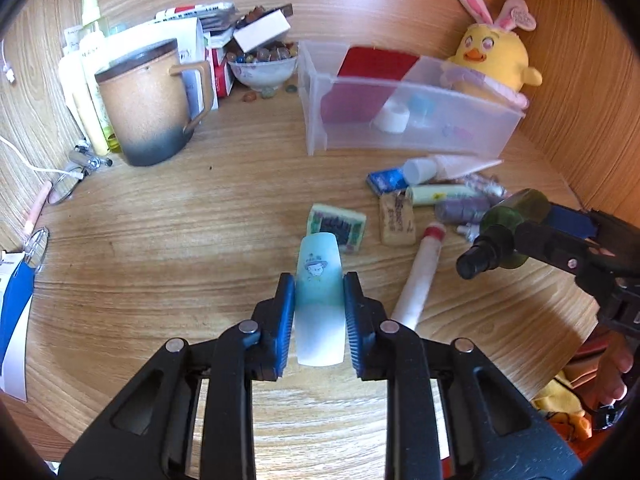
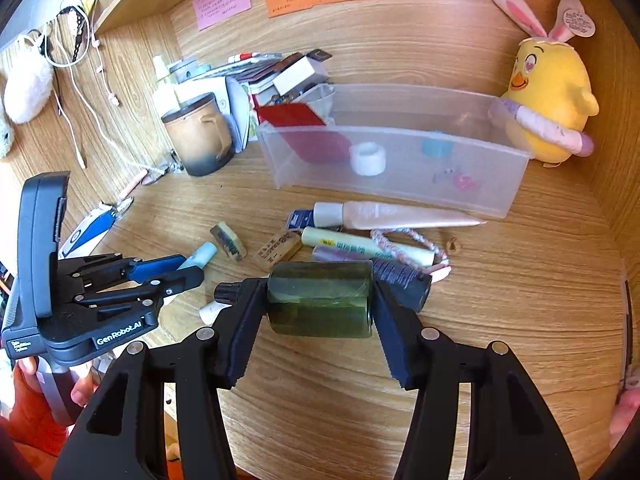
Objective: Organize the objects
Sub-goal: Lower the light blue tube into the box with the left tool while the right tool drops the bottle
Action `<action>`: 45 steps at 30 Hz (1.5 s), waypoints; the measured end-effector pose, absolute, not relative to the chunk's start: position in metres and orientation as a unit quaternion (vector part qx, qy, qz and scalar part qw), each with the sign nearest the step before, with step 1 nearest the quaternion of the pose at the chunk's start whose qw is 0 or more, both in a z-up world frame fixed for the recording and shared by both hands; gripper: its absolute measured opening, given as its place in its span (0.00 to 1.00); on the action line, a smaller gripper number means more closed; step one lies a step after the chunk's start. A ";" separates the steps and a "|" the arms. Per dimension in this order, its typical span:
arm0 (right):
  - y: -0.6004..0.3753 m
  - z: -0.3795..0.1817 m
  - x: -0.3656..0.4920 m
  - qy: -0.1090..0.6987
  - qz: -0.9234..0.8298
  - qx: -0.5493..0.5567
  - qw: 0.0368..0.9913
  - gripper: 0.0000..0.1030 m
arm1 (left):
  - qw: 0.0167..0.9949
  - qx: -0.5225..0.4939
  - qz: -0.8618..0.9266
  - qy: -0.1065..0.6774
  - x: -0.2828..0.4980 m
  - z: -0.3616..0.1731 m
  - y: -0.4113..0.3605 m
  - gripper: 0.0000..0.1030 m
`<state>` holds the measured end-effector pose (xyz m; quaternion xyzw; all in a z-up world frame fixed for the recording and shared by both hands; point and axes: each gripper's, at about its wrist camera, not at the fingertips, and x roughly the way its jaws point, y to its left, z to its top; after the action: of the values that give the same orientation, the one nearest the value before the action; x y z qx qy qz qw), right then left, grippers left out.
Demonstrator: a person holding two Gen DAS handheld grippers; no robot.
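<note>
My left gripper (image 1: 319,294) is shut on a pale blue tube (image 1: 320,280) with a cartoon print, held above the wooden desk (image 1: 160,240). It also shows in the right wrist view (image 2: 176,270). My right gripper (image 2: 320,304) is shut on a dark green bottle (image 2: 320,300) lying sideways, black cap to the left. The bottle shows at the right of the left wrist view (image 1: 508,224). A clear plastic bin (image 1: 404,116) (image 2: 400,160) stands behind, holding a red card, a white cap and small items.
Loose tubes (image 2: 392,216), erasers (image 1: 338,226), a blue packet (image 1: 386,180) and a white stick (image 1: 420,276) lie before the bin. A brown mug (image 1: 148,108), a bowl of beads (image 1: 262,66) and boxes stand back left. A yellow plush chick (image 1: 492,56) sits back right.
</note>
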<state>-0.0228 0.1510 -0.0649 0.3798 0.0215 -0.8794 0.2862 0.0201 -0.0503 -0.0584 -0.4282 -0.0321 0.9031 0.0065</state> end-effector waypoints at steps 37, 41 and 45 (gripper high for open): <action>0.203 -0.014 -0.097 -0.021 -0.926 0.310 0.214 0.50 | 0.057 -0.371 0.924 -0.078 -0.108 0.011 -0.037 0.23; 0.203 -0.012 -0.111 -0.020 -0.929 0.308 0.203 0.50 | 0.053 -0.366 0.927 -0.068 -0.122 0.015 -0.036 0.23; 0.201 -0.009 -0.127 -0.021 -0.930 0.308 0.199 0.50 | 0.050 -0.364 0.928 -0.063 -0.138 0.019 -0.037 0.23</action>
<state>-0.1272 0.2010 -0.0092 0.3079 -0.0208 -0.9302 0.1985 -0.1378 -0.0374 0.0185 -0.3639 -0.0625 0.9280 0.0497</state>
